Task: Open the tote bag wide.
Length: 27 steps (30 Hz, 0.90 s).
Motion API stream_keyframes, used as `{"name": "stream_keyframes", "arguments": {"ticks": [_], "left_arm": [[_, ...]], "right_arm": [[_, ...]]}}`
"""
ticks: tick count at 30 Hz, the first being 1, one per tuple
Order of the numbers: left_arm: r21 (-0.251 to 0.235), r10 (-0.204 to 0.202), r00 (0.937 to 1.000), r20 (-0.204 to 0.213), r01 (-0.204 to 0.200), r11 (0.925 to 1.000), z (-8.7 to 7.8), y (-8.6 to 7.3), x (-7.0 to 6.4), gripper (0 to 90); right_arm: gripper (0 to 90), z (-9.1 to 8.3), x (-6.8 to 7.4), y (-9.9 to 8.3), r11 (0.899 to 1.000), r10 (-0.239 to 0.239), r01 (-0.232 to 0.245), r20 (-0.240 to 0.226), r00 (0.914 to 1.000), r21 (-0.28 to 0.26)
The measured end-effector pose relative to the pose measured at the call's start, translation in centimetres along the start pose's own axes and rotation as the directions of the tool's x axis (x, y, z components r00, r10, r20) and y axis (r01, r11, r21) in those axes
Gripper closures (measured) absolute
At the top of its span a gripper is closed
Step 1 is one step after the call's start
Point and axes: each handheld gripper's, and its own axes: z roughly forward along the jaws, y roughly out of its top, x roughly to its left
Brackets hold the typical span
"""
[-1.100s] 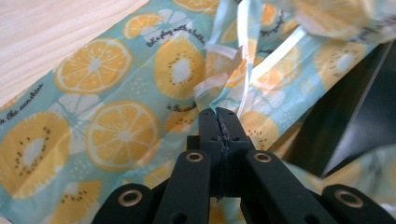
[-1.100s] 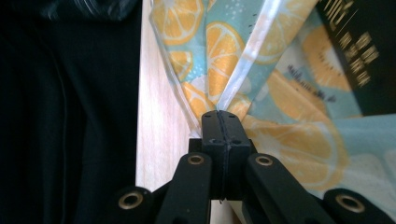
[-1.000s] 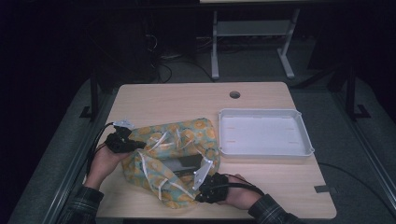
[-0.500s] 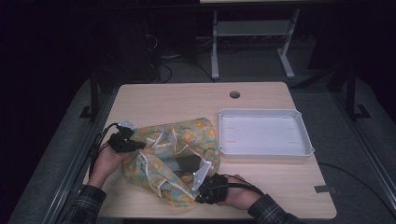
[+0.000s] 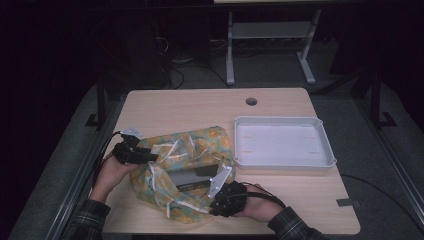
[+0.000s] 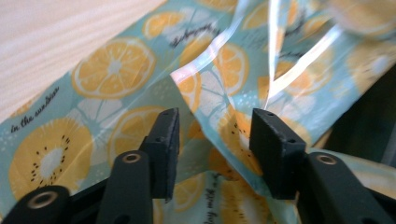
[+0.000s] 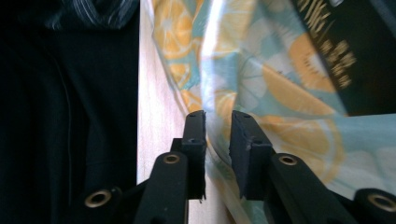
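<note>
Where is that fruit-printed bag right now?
In the high view the fruit-printed bag lies on the table's near left part, between the left gripper and right gripper, beside the white tray.

The high view was dim, its surroundings sunk in near-black, with only the bench and the white tray catching soft light from above. Shadows there were faint. The left gripper view was bright, with white glare streaks on the glossy bag and blur in the upper right. In the right gripper view the left half was dark, and the far print was soft.
</note>
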Motion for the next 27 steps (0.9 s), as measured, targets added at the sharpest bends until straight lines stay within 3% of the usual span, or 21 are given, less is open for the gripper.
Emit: {"name": "stream_keyframes", "arguments": {"ticks": [3,10,15,21,25,27], "left_arm": [[-0.028,-0.006,0.9998,0.021,0.006,0.9996,-0.7,0.1,-0.3,48.6],[-0.069,0.031,0.9989,0.035,-0.029,0.9972,-2.5,1.0,-1.8,45.2],[-0.079,0.067,0.9959,0.060,-0.062,0.9949,-3.6,1.3,-3.0,44.1],[-0.076,0.083,0.9930,0.084,-0.077,0.9942,-4.5,1.2,-4.5,44.2],[-0.068,0.084,0.9924,0.089,-0.078,0.9946,-4.8,1.1,-5.1,49.4],[-0.059,0.087,0.9915,0.096,-0.082,0.9949,-4.9,1.1,-5.3,56.7]], "right_arm": [[69.3,-0.7,-0.1,0.1,1.000,0.009,-0.008,0.011,0.9999,-0.024],[62.6,-2.5,-0.2,0.8,0.995,0.015,-0.012,0.035,0.9993,-0.096],[58.7,-3.8,-0.6,1.2,0.991,0.015,-0.005,0.082,0.9965,-0.131],[55.0,-5.0,-1.6,1.9,0.988,0.029,-0.009,0.126,0.9917,-0.155],[55.4,-5.5,-2.4,2.4,0.985,0.054,-0.029,0.145,0.9880,-0.171],[57.8,-5.7,-3.1,2.7,0.984,0.057,-0.029,0.152,0.9867,-0.179]]}}
